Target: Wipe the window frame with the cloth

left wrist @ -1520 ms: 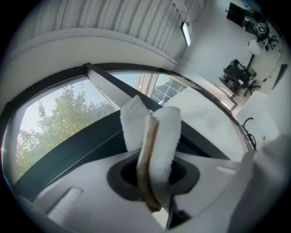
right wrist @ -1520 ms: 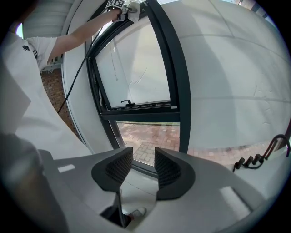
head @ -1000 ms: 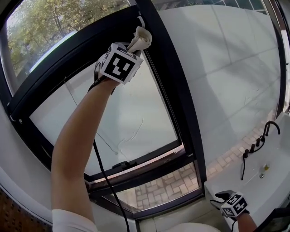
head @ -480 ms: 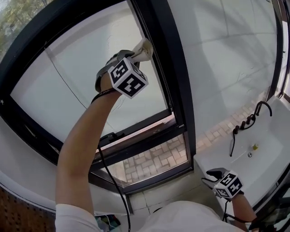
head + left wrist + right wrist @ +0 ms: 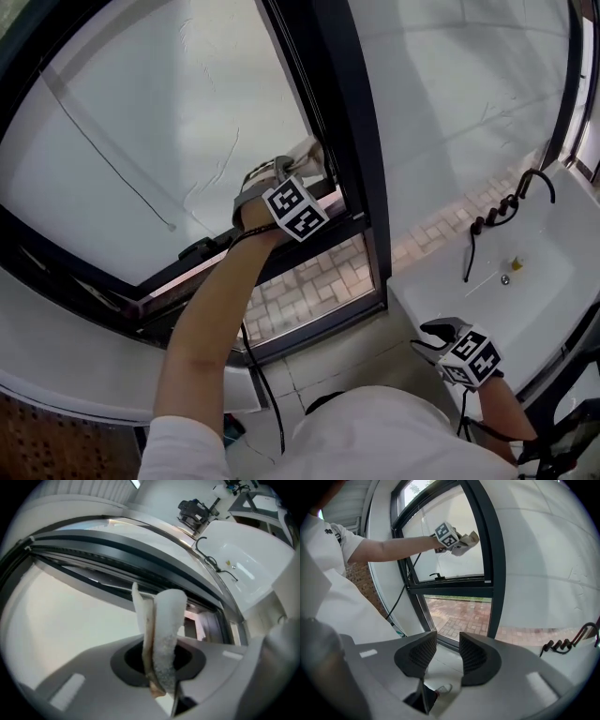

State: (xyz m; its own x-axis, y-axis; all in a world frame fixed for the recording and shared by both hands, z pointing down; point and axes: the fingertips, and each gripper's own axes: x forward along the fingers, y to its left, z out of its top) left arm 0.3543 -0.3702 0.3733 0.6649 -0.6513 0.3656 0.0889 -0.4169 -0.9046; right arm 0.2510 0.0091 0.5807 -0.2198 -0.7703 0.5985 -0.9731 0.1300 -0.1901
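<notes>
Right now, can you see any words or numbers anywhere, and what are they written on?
No words or numbers can be read here.
Dark print on the person's white sleeve: too small and blurred to read.
Left marker cube and right marker cube: only black and white squares, no letters.

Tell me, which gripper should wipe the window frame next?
The left one, probably. The left gripper is shut on the cloth, right beside the black window frame. The right gripper is open, holds nothing, and hangs low by the sink, far from the frame.
</notes>
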